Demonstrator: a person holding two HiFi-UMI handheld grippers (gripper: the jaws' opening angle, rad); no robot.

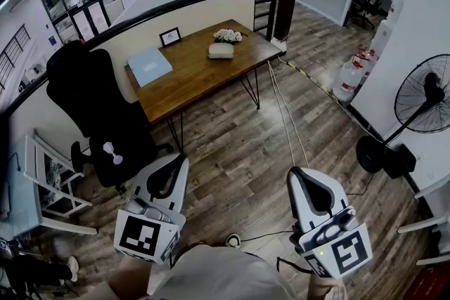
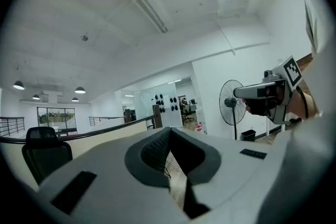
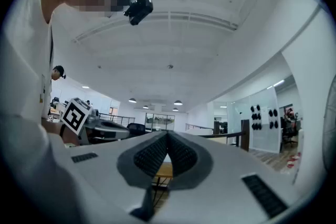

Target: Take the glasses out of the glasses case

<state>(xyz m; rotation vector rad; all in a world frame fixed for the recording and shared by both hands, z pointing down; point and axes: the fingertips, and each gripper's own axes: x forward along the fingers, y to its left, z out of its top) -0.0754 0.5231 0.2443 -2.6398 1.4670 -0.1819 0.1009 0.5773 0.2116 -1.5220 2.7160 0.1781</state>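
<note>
The white glasses case (image 1: pixel 221 50) lies closed on the far side of the wooden table (image 1: pixel 190 81), well away from both grippers. No glasses are visible. My left gripper (image 1: pixel 183 159) hangs over the floor near the person's body, jaws together with nothing between them; its own view shows its tips (image 2: pixel 168 131) meeting. My right gripper (image 1: pixel 294 171) is held level at the lower right, also shut and empty, pads touching (image 3: pixel 168 135). Each gripper view catches the other gripper off to the side.
On the table are a blue folder (image 1: pixel 149 67), a small picture frame (image 1: pixel 169 36) and a flower bunch (image 1: pixel 227 35). A black office chair (image 1: pixel 98 109) stands left of the table. A floor fan (image 1: pixel 422 109) stands at the right, cables (image 1: pixel 285 116) cross the wooden floor.
</note>
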